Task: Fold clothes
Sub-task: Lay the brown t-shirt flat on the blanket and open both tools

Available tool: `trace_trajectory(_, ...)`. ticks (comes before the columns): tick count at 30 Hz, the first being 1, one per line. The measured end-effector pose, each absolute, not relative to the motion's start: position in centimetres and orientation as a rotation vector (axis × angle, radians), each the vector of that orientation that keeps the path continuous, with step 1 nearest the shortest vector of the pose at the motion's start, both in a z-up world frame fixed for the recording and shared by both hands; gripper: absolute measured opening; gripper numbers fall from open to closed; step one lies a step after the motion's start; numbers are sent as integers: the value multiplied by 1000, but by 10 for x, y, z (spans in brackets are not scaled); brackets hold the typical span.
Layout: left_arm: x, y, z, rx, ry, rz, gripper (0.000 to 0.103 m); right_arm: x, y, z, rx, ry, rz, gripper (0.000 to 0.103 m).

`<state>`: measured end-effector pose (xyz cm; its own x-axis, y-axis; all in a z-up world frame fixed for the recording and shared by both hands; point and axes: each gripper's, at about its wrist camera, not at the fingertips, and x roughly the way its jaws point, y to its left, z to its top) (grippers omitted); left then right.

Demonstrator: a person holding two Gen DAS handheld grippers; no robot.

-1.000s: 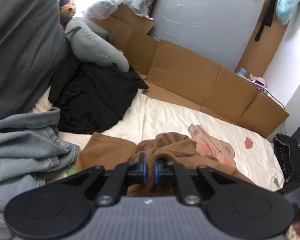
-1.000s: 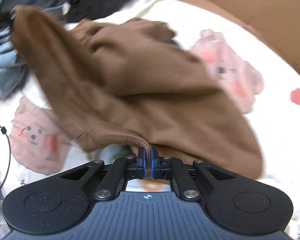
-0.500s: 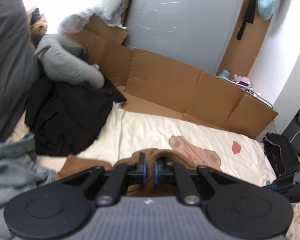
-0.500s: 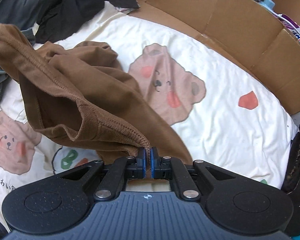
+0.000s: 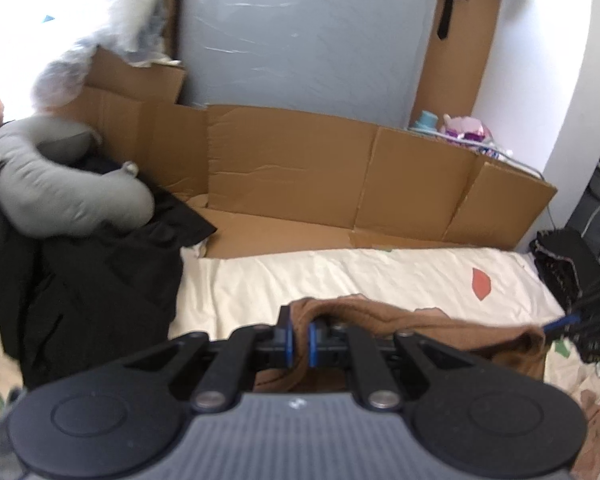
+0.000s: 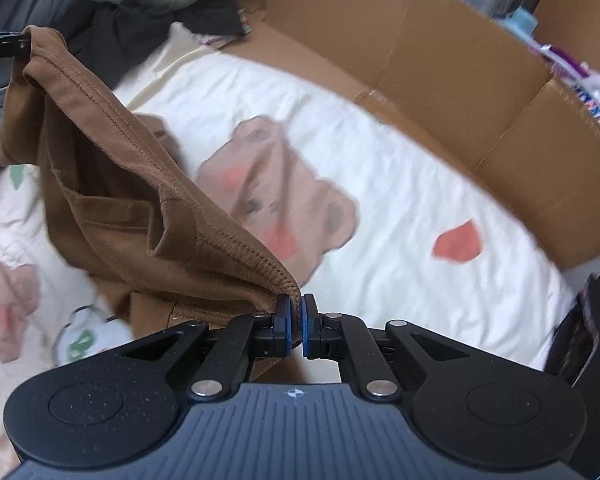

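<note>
Brown garment [image 6: 112, 184] now lifted, stretched taut above bear-print sheet [image 6: 400, 200]; left gripper [image 5: 298, 338], right gripper [image 6: 296, 322] each clamp hem. No legible writing.

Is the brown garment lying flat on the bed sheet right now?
No: the brown garment hangs lifted between the right gripper and the left gripper, each pinching its stitched edge above the bed sheet.

Bed [image 6: 400, 200] with bear-print sheet, black clothes [image 5: 92, 292], cardboard [image 5: 292, 232]

Blown-out window glare, motion blur
</note>
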<state>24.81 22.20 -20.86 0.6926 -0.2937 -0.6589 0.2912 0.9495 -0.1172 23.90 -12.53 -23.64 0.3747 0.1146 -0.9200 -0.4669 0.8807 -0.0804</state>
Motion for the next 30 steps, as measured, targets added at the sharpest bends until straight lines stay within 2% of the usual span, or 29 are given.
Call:
trace_trajectory(15, 377, 186, -250, 115, 859, -387, 8, 335, -164, -250, -295, 1067, 257, 2)
trace_trajectory(30, 487, 162, -314, 105, 992, -294, 8, 443, -172, -305, -354, 1102, 153, 2)
